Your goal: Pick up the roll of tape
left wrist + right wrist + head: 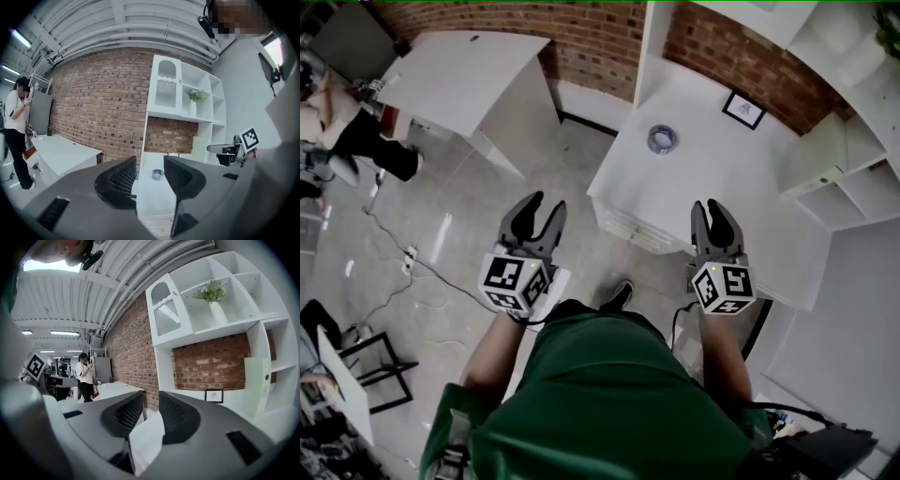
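The person in the green shirt (609, 394) is standing on the grey floor (459, 216), facing a white bench (712, 187) set against the brick wall (600, 37). Both hands are holding grippers out in front, pointing towards the far wall.

The left gripper (548, 201) is hanging over the floor, to the left of the bench's near corner. It is released: its jaws are standing well apart with nothing between them. In the left gripper view the tape shows far off through the gap.

The right gripper (706, 203) is hovering over the near part of the bench. It too is released and empty, its jaws standing a narrow gap apart with no pad pressing on anything.

The tape (662, 139) is lying flat on the far left part of the bench, near the wall and well apart from both grippers. A small framed picture (743, 110) is leaning at the back of the bench, to the right of the tape. White shelves (853, 178) are rising on the right.

Further left, a second bench (459, 75) is standing against the wall, and another person (347, 131) is standing beside its far left end. A cable (403, 272) is trailing across the floor.
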`<move>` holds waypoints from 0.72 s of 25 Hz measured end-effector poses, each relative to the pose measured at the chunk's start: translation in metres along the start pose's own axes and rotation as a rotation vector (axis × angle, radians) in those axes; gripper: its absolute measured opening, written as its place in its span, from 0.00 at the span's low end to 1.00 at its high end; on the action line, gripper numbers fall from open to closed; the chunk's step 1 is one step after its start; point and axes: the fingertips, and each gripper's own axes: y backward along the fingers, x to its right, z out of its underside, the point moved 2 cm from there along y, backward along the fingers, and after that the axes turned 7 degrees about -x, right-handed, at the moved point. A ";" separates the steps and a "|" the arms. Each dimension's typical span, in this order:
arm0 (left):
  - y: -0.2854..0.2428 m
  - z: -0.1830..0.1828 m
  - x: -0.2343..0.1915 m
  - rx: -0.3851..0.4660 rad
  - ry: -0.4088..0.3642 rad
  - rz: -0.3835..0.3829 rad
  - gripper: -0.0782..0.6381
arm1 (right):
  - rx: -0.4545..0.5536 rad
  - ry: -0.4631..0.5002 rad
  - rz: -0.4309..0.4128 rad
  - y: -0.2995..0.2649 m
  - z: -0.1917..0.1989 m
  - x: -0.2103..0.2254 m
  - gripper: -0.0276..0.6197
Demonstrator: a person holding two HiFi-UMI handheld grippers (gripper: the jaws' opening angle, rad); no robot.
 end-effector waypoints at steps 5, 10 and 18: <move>-0.023 0.002 0.005 -0.022 -0.020 -0.033 0.38 | -0.030 0.011 -0.039 -0.027 0.005 0.020 0.23; -0.041 0.003 -0.007 -0.041 -0.004 -0.047 0.38 | -0.062 0.018 -0.047 -0.055 0.011 0.031 0.23; -0.087 0.005 -0.032 -0.064 0.012 -0.010 0.38 | -0.126 0.049 -0.020 -0.103 0.016 0.045 0.23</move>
